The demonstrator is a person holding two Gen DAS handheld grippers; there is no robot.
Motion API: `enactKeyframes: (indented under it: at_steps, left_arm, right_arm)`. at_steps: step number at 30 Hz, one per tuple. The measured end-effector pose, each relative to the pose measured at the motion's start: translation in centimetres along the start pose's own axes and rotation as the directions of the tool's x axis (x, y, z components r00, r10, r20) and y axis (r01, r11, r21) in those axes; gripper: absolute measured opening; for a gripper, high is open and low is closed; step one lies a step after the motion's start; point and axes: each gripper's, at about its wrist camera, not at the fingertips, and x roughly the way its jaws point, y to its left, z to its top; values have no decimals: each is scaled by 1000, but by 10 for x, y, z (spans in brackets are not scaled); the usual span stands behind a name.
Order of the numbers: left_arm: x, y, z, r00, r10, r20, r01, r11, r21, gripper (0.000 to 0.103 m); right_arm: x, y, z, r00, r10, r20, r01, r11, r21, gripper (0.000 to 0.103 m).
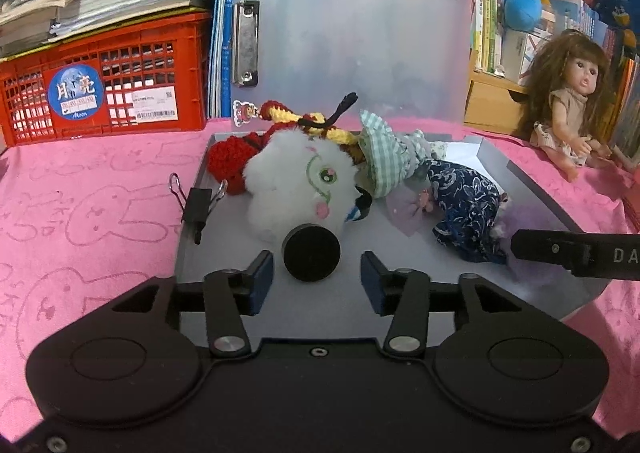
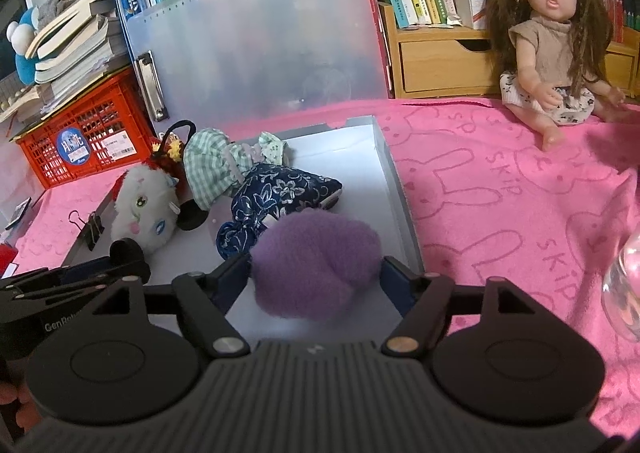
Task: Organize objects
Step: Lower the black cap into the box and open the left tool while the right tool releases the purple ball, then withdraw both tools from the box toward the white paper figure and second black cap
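Right gripper (image 2: pixel 316 273) clamped on a purple plush (image 2: pixel 316 265), held low over the grey tray (image 2: pixel 396 173) near its front right corner, likely to drop it in with the rest. Left gripper (image 1: pixel 317 279) jaws apart, empty, straddling a black disc (image 1: pixel 312 253) without touching it; disc seems part of the white plush (image 1: pixel 298 183). Tray already holds a navy floral pouch (image 2: pixel 276 193), green checked doll (image 2: pixel 212 169) and red-yellow crochet toy (image 1: pixel 240 157) bunched toward its left side. Binder clip (image 1: pixel 196 201) on tray's left edge. Long-haired doll (image 2: pixel 552 33) sits on the pink-covered surface (image 2: pixel 500 193), well apart from the tray, not yet sorted.
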Motion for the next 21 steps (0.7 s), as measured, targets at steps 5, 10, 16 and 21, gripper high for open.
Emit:
enactKeyframes:
  at_steps: [5,10,16,21]
  left_arm:
    - [-9,-1,0,1000,-9,7,9,1000,2,58]
    - [-19,-2,2,1000,-8,14,8,1000,14,63]
    - [-39,-4,3,999,-17,33,16,999,29,68]
    - [-58,-3,3,998,-34,47,32,999,40,73]
  right_arm:
    - [-9,1,-1,1000,0,21,0,1000,-12,90]
    - [-19,3,-2,999,-10,37,11,999,-39,92]
    - [-35,8,-2,998,-4,63,8,998,-56,93]
    - [-52,15,-4,995,11,94,-3,997,-83,95]
